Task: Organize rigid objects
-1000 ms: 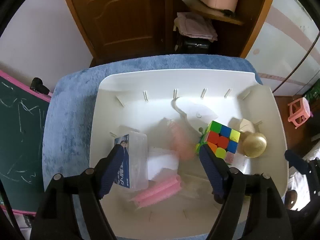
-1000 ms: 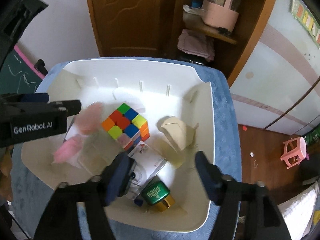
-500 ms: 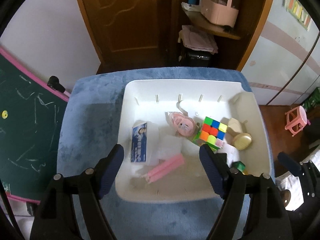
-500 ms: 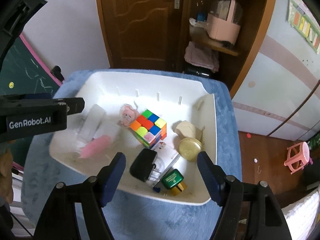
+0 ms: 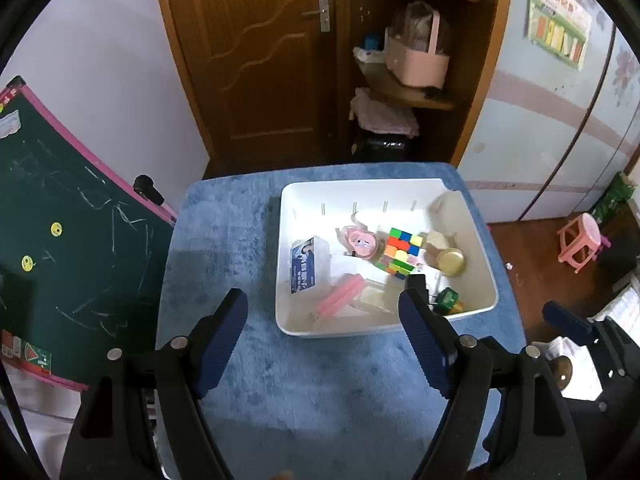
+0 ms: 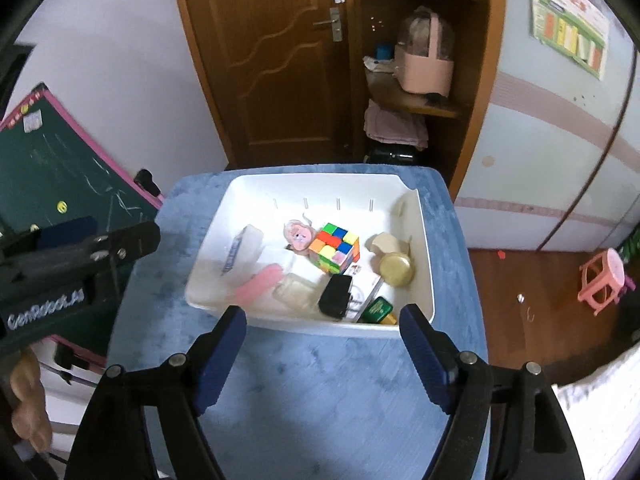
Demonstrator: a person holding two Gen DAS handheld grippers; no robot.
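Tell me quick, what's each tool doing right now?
Left tool: open, holding nothing.
Right tool: open, holding nothing, jaws just widened.

1. White bin (image 5: 285,240) sits on blue carpeted surface (image 5: 224,248).
2. Contents: colour cube (image 5: 400,254), clear box with blue label (image 5: 308,266), pink comb-like piece (image 5: 338,298), gold round tin (image 5: 451,262).
3. Left gripper (image 5: 322,334) hangs above near rim, jaws apart, nothing between them.

cube (image 5: 400,254) in bin (image 5: 478,240), bin on table (image 5: 224,240)
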